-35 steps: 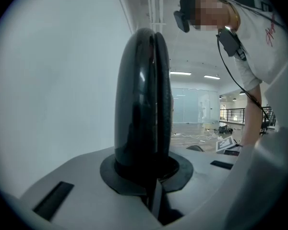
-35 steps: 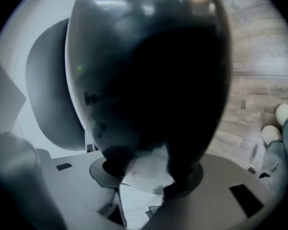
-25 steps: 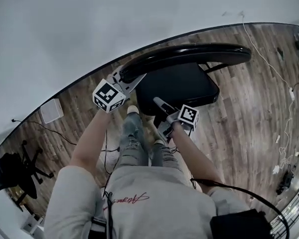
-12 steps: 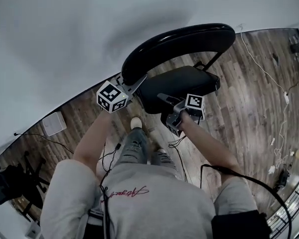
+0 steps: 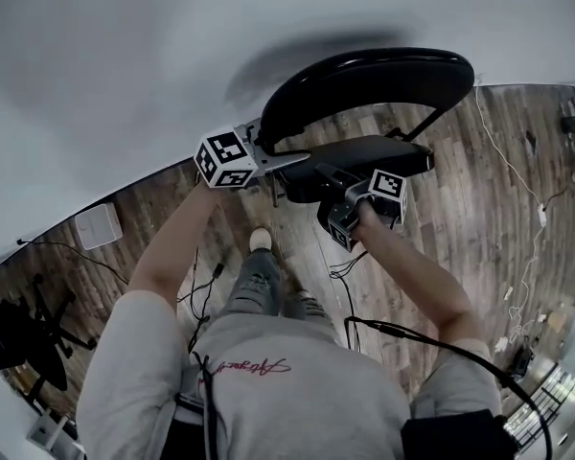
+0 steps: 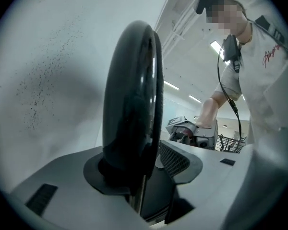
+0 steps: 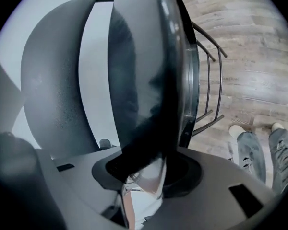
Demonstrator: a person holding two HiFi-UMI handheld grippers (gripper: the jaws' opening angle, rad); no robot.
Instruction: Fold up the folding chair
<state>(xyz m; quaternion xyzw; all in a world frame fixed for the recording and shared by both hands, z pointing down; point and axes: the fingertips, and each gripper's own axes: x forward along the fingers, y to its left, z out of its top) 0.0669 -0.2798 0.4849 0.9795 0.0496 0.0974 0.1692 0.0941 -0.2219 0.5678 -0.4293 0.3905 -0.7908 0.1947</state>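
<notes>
**By the wall (image 5: 96,65), one grip lets go**

At the wall edge of the wood floor (image 5: 460,247), the left gripper (image 5: 287,158) has just been opening. Its jaws stand apart, with the backrest (image 5: 364,70) rim between them. The right gripper (image 5: 331,175) has eased a touch wider, yet its pads clamp the seat (image 5: 374,153) edge. The folding chair (image 5: 417,127) stands straight ahead of both grippers, and cables (image 5: 517,151) trail across the floor.

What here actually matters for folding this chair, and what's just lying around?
Belongs to the job:
- black folding chair with metal frame

Just lying about:
- small white box by the wall
- loose black cables on the wooden floor
- thin white cable on the right
- black spreading-legged stand, far left
</notes>
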